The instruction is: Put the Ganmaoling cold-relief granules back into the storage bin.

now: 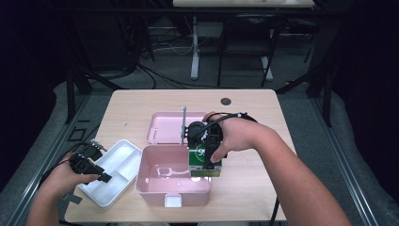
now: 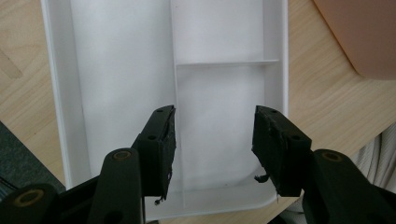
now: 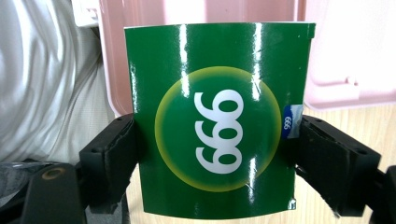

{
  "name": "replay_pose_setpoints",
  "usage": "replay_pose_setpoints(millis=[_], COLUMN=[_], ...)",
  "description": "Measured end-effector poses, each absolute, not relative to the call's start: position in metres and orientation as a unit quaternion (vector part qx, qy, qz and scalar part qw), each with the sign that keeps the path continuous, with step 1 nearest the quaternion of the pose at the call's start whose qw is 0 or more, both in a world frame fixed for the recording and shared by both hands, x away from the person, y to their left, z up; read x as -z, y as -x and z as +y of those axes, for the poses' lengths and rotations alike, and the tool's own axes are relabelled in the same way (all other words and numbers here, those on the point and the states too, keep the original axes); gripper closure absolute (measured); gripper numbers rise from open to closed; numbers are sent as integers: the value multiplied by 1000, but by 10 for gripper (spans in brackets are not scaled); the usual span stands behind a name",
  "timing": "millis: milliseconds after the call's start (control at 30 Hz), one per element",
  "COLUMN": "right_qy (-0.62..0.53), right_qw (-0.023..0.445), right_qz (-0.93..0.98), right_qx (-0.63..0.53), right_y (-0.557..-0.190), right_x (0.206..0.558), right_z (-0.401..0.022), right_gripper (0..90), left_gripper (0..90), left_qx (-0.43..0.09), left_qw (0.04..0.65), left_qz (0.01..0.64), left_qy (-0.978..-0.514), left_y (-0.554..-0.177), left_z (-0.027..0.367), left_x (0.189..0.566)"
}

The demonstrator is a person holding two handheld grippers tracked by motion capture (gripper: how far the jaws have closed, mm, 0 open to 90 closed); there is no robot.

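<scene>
The right gripper (image 3: 217, 154) pinched a glossy green box (image 3: 217, 121), its curved face printed "999", at the smooth pink bin's (image 1: 160, 186) 3 o'clock rim. The left gripper (image 2: 214, 142) stood spread over a white 3-compartment plastic tray (image 2: 60, 93), at the bin's 9 o'clock.

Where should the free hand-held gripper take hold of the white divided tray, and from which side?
Grip the white tray by its near end wall, coming down from the person's side. The left hand-held gripper hangs open over that end. The thin upright rim fits between the jaws, while the tray looks too wide to span.
</scene>
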State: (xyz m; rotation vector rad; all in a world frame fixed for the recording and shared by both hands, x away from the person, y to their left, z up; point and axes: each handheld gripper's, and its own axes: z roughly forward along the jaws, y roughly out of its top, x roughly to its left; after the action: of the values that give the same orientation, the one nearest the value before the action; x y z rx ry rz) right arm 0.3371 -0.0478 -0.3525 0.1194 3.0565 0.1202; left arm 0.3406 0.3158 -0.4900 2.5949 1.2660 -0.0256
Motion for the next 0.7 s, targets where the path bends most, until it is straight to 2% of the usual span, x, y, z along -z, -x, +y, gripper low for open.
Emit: replay_pose_setpoints(millis=[700], right_qy=[-25], right_qw=[32], right_qz=[999], right_qx=[-36], right_y=[-338], right_x=[359], right_z=[-22], right_gripper=[175], left_gripper=[491], left_qx=[9], left_qw=[128], left_qz=[436], left_qy=[-891], left_y=[-341], left_z=[317], left_x=[489])
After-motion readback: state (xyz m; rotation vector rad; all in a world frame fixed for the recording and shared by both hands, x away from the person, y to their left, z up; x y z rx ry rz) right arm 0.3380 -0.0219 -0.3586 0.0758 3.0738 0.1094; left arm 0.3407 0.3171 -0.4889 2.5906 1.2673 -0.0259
